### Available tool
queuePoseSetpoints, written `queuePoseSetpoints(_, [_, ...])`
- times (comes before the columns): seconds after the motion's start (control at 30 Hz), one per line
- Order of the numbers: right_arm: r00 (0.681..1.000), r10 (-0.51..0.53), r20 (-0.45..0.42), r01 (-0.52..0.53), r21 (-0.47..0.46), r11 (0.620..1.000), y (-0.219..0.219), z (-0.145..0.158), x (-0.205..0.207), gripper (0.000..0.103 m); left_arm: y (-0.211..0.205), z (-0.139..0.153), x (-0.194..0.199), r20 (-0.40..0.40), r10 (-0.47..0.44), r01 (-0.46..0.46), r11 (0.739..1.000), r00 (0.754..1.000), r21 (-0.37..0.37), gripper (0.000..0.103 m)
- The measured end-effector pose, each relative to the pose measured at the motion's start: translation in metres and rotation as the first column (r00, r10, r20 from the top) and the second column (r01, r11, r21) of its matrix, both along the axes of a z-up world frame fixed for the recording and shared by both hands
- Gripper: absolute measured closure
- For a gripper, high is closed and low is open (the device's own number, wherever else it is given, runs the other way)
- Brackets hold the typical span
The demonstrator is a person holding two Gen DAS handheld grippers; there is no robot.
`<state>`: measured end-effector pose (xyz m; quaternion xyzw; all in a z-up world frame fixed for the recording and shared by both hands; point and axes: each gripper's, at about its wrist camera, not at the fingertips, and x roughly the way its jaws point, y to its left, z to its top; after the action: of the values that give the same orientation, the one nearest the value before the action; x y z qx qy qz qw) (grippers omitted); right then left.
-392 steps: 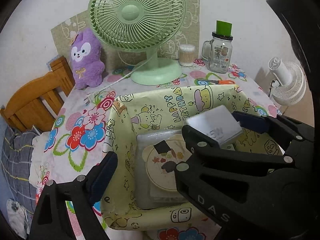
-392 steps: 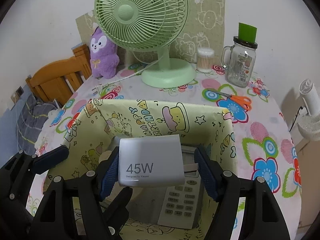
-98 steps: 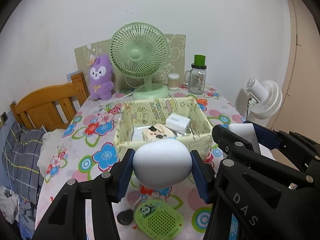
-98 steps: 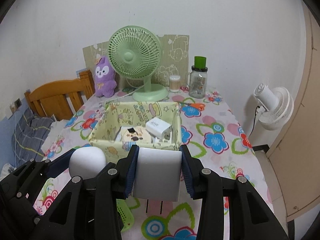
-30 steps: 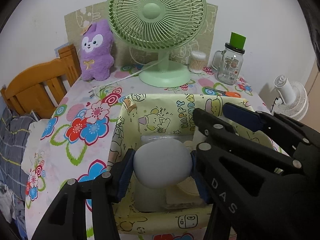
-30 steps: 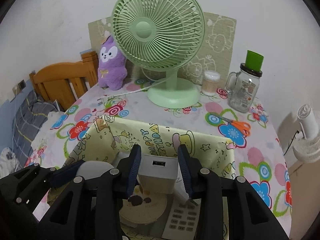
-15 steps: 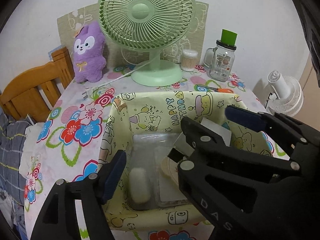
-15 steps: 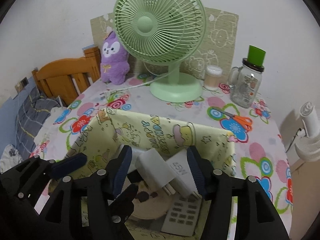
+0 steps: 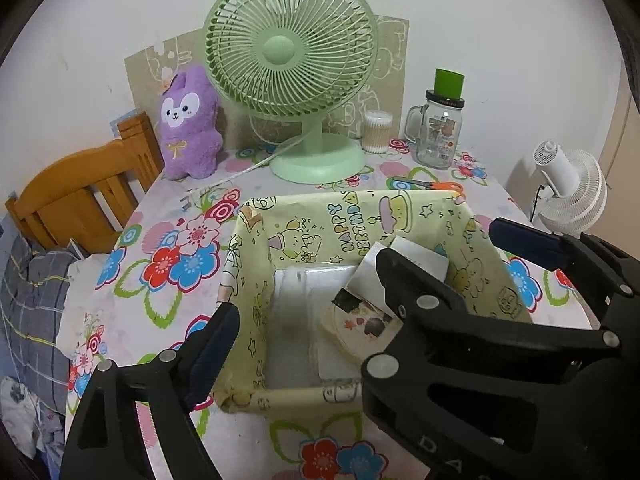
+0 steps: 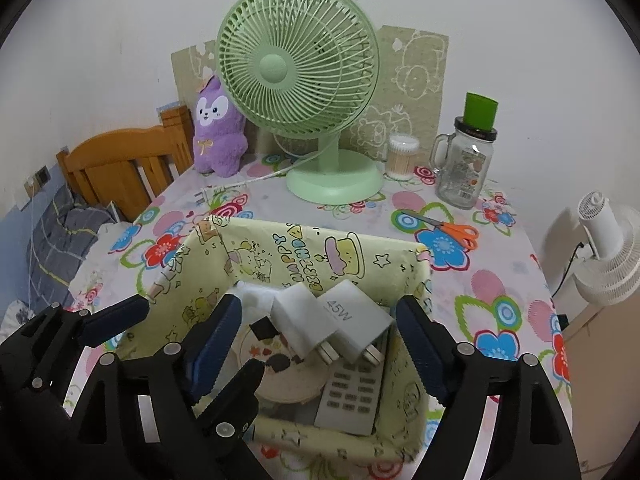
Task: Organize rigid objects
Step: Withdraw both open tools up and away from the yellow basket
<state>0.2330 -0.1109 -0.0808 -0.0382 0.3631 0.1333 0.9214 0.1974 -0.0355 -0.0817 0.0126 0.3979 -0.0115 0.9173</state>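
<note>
A yellow cartoon-print box (image 9: 360, 216) (image 10: 304, 248) stands on the flowered table. In it lie two white chargers (image 10: 296, 316), one marked 45W (image 10: 352, 316), a white remote (image 10: 352, 396), a round coaster (image 10: 280, 364) and a clear plastic case (image 9: 296, 320). My left gripper (image 9: 304, 320) is open and empty above the box's near left side. My right gripper (image 10: 320, 344) is open and empty above the chargers; it also shows in the left wrist view (image 9: 440, 252). The white rounded object is not clearly visible in the box.
A green fan (image 9: 292, 44) stands behind the box, with a purple plush (image 9: 188, 120), a cotton-swab jar (image 9: 376, 126), a glass mug jar (image 9: 440, 128) and orange scissors (image 10: 452, 228). A wooden chair (image 9: 76, 196) is at left, a white fan (image 9: 572, 192) at right.
Both grippers have let go: the left dropped the white rounded object into the box, the right dropped the second charger beside the 45W one. Both have since drawn back slightly, open.
</note>
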Motion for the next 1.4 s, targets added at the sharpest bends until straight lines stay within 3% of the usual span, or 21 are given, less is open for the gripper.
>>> queuePoseSetpoints(1.4, [0.992,-0.119,0.05,0.117,0.032,0.993,-0.034,0.033,-0.103,0.015,-0.03,0.033,-0.091,0.09,-0.065,0.063,0.998,0.994,0.028,0.006])
